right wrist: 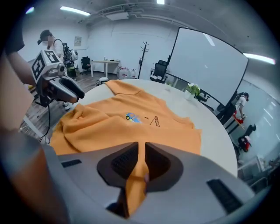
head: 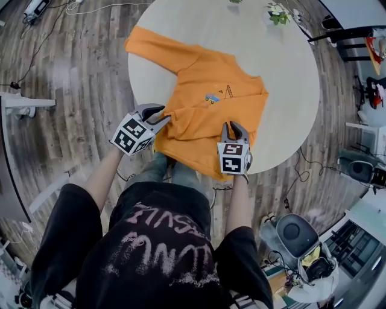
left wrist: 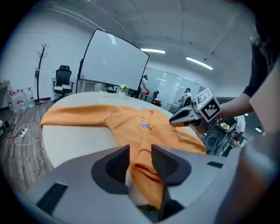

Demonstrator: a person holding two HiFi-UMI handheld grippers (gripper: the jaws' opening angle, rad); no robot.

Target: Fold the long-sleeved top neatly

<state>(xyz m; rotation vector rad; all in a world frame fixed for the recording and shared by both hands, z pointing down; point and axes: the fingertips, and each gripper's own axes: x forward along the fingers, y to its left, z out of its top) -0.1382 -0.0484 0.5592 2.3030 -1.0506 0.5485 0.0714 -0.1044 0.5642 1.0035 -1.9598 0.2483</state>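
In the head view, the orange long-sleeved top (head: 211, 102) lies flat on the round white desk (head: 289, 66). Its body runs from 6 o'clock at the near rim toward 12, and one sleeve stretches out to 10 o'clock. The left claw (head: 164, 116) sits at the garment's 8 o'clock edge and the right claw (head: 231, 128) at its 5 o'clock corner. A small flowering plant (head: 277, 13) stands on the desk at 1 o'clock, well apart from the cloth. Cables trail over the wood floor (head: 78, 78).

In the left gripper view, the left claw (left wrist: 140, 154) is spread. A raised fold of the top (left wrist: 131, 120) passes loosely between its jaws, with a gap on one side. The long sleeve reaches toward 9 o'clock. Behind stand a whiteboard (left wrist: 113, 61), a coat stand (left wrist: 40, 70) and an office chair (left wrist: 63, 78).

In the right gripper view, the right claw (right wrist: 141, 159) is closed narrowly, pinching an orange fold of the top. The printed chest lies ahead at 12 o'clock and the plant (right wrist: 192, 89) beyond it at 1 o'clock.
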